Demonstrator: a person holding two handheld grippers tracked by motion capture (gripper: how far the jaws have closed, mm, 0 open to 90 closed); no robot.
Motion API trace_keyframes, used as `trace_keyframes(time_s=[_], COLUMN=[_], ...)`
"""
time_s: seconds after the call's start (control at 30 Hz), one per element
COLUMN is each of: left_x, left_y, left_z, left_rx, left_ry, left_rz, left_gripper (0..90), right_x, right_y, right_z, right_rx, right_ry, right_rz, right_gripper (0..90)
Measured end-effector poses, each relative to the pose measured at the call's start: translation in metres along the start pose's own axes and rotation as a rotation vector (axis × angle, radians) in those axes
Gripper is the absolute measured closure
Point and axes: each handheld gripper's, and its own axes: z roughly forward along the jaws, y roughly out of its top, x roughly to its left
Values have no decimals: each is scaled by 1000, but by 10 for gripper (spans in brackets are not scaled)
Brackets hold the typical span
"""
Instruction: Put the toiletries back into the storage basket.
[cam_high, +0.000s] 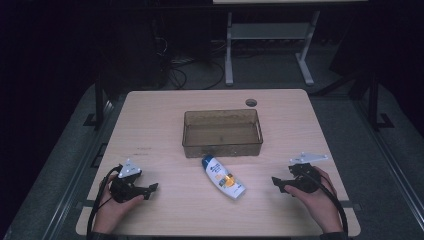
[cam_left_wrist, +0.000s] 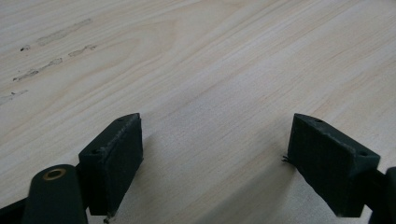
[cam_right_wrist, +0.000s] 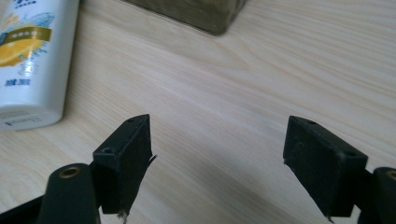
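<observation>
Both grippers, left and right, gaped empty; the bottle lay untouched beside the bin, nothing begun.

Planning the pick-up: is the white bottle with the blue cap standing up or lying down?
Lying down. The white plastic bottle with the blue cap rests on its side on the light wooden table, cap toward the brown translucent plastic bin.
</observation>
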Motion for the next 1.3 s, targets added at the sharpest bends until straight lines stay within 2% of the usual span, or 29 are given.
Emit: trace_keyframes(time_s=[0.17,0.53,0.83,1.3], left_x=[2,2,2,2], left_y=[-5,-4,-4,-4], left_z=[0,0,0,0], left_rx=[-34,-30,-30,-30], left_ry=[-14,-16,-17,-16], left_rz=[14,15,15,15], left_gripper=[143,132,130,130], right_x=[8,26,37,61], right_y=[12,40,56,83], right_z=[5,14,21,39], right_rx=[15,15,19,41], right_ry=[19,59,89,127], right_rz=[-15,-65,-90,-146], right_gripper=[227,227,228,228])
